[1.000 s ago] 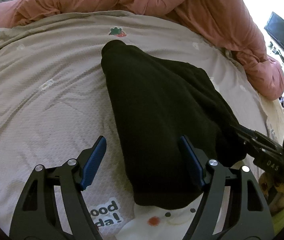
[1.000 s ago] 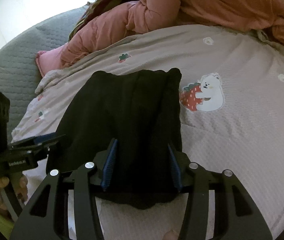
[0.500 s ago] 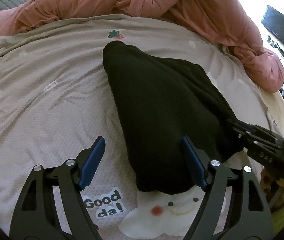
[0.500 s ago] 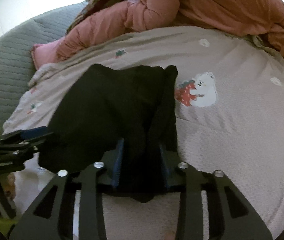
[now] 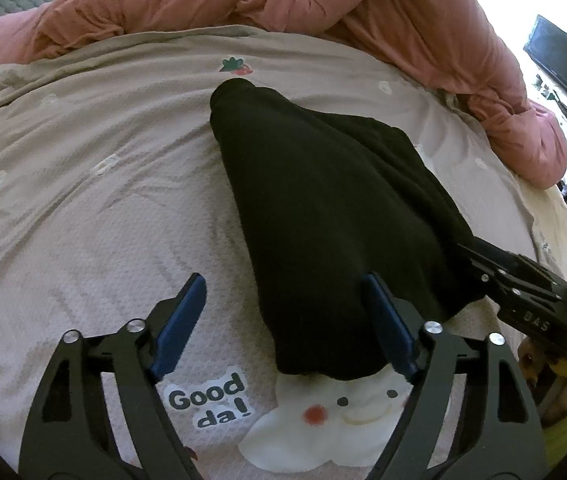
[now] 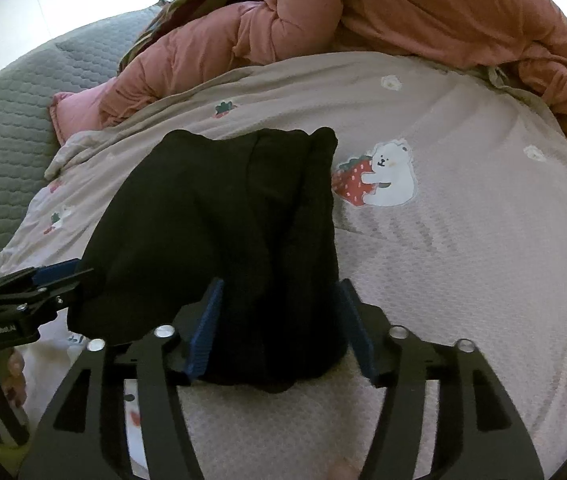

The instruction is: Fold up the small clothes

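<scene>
Working over a bed, we are looking down at a black garment (image 5: 323, 216) lying on the beige printed bedspread (image 5: 95, 208), its near hem toward us and its narrower far end pointing at the heaped pink duvet (image 5: 211, 0).

We are opening the left claw (image 5: 287, 328); its jaws are standing wide and released, with only the garment's near left corner between them and no pad pressing it. We are also opening the right claw (image 6: 279, 328); the near right edge of the cloth is sitting bunched between its blue pads, though we are not seeing them pinch it now.

We are judging the garment as light, soft and limp, with a matte knit that should not slip. It is already doubled lengthwise, so it will sag and spill open if lifted from one point. We are thinking the best hold is at the two near corners, gripping through all the layers together, and carrying them evenly toward the far end.
</scene>
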A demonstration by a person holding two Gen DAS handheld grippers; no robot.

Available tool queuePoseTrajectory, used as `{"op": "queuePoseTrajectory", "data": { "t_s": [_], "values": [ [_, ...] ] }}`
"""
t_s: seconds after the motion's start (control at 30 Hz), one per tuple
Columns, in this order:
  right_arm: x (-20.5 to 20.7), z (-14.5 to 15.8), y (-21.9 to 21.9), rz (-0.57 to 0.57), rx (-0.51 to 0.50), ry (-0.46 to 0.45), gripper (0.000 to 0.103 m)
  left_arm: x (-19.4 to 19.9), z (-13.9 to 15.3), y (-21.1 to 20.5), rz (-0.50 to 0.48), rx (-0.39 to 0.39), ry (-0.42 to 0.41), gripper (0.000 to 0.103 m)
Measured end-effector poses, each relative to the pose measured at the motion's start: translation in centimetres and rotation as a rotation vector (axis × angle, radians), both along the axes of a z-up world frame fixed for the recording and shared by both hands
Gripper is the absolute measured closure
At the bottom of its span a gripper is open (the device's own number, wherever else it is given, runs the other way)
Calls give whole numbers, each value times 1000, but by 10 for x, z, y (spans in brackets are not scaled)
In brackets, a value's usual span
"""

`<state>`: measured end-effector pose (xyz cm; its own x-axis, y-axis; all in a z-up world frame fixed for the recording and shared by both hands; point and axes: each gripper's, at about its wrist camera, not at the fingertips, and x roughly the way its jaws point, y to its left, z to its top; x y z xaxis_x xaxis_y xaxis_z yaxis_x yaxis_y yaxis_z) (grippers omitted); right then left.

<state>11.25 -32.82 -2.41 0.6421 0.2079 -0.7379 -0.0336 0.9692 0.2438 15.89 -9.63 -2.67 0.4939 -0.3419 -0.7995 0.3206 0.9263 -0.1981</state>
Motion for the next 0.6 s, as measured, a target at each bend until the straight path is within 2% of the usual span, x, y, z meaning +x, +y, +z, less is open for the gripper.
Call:
{"op": "queuePoseTrajectory", "data": {
  "t_s": [0.07, 0.2, 0.33, 0.37, 0.43, 0.6],
  "values": [
    [-2, 2, -1, -1, -1, -7, 37, -1, 1, 1, 3, -4, 0, 29],
    [-9, 11, -1, -10, -22, -36, 21, -4, 6, 3, 7, -5, -11, 28],
    [-17, 20, -3, -23, -36, -74, 12, -7, 10, 8, 21, 6, -25, 20],
    [-19, 23, -4, -26, -40, -85, 11, -8, 11, 9, 23, 7, -27, 18],
    [-25, 30, -4, -27, -45, -111, 8, -13, 15, 11, 32, 11, -41, 10],
    [-42, 47, -2, -28, -77, -184, 5, -28, 26, 17, 61, 55, -94, 10]
  ]
}}
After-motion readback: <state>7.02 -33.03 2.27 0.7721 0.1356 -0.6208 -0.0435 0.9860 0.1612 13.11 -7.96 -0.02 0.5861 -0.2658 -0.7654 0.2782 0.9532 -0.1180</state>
